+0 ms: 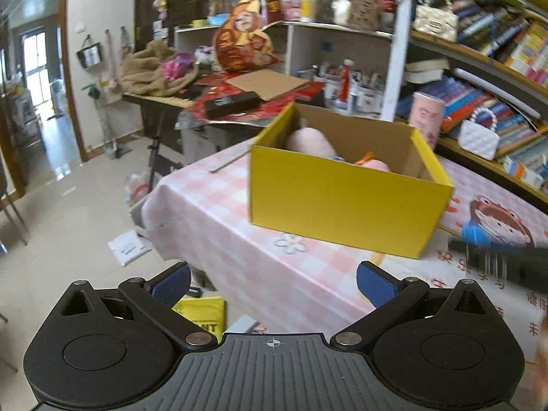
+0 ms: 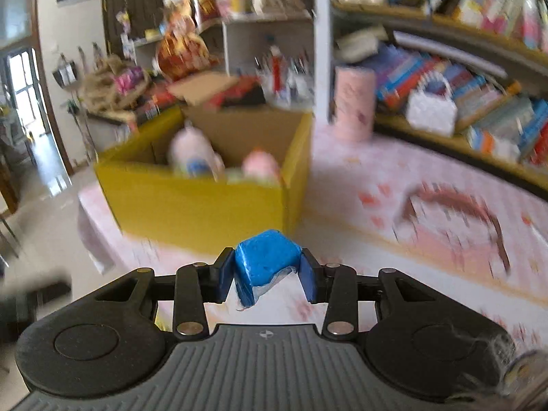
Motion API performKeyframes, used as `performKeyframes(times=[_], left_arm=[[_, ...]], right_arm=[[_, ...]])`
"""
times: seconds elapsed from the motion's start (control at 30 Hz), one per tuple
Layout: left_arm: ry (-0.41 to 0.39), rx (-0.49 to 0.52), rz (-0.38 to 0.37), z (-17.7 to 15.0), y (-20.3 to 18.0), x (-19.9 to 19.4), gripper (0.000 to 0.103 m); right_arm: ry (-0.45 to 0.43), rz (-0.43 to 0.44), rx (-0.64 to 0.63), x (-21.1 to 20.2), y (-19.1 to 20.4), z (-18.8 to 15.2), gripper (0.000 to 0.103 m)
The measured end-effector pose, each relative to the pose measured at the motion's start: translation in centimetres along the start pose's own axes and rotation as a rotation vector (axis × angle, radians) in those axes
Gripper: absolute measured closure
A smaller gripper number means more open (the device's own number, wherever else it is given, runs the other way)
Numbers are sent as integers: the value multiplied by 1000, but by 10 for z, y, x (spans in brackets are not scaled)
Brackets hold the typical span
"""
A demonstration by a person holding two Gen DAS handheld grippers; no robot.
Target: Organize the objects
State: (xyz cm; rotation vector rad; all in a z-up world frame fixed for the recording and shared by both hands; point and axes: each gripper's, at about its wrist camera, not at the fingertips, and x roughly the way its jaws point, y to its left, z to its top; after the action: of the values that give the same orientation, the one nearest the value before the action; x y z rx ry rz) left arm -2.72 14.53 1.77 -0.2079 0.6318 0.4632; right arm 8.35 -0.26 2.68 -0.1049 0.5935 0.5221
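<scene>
Soft toys [image 1: 310, 140] already fill the yellow box [image 1: 342, 202]; right claw [image 2: 267, 274] grips a blue block [image 2: 265, 260] yet unboxed; left claw [image 1: 272, 282] gapes empty.

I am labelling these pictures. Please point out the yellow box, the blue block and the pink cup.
yellow box [image 1: 342, 205]: left wrist view, front wall.
blue block [image 2: 265, 257]: right wrist view, top face.
pink cup [image 1: 426, 116]: left wrist view, side.

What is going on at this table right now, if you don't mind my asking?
A person is tidying things into a yellow cardboard box that stands on the pink checked tablecloth. The right gripper is shut on a blue wrapped block and is aimed at the box, short of it. The left gripper is open and empty, facing the box from the front. A few pink soft toys already lie inside the box.
</scene>
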Motion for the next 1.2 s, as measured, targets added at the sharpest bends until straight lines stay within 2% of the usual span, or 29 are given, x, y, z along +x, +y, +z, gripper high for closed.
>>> performKeyframes(times=[0.1, 0.2, 0.33, 0.43, 0.53, 0.7, 0.8, 0.93, 1.07, 1.2], left_arm=[[-9, -13, 7, 0, 12, -2, 0], [-18, -17, 7, 2, 21, -4, 0], [-30, -19, 6, 4, 29, -6, 0], [-34, -13, 2, 6, 34, -5, 0], [-30, 3, -5, 6, 35, -2, 0], [-38, 17, -23, 11, 33, 4, 0], [-46, 35, -48, 16, 27, 11, 0], [-49, 73, -104, 25, 9, 20, 0], [-70, 144, -196, 29, -23, 18, 0], [-56, 209, -284, 25, -54, 15, 0]], right_arm=[[-67, 8, -39, 19, 19, 34, 66], [-79, 0, -71, 46, 33, 58, 66], [-8, 12, -89, 83, 44, 70, 66], [37, 14, -83, 95, 48, 70, 64], [9, 11, -71, 87, 48, 70, 48], [-67, -14, -38, 46, 34, 65, 48], [-106, -76, 11, 12, 12, 51, 47], [-124, -211, 101, -33, -20, 21, 45], [-102, -371, 197, -69, -44, -15, 38], [-44, -492, 294, -90, -58, -50, 36]])
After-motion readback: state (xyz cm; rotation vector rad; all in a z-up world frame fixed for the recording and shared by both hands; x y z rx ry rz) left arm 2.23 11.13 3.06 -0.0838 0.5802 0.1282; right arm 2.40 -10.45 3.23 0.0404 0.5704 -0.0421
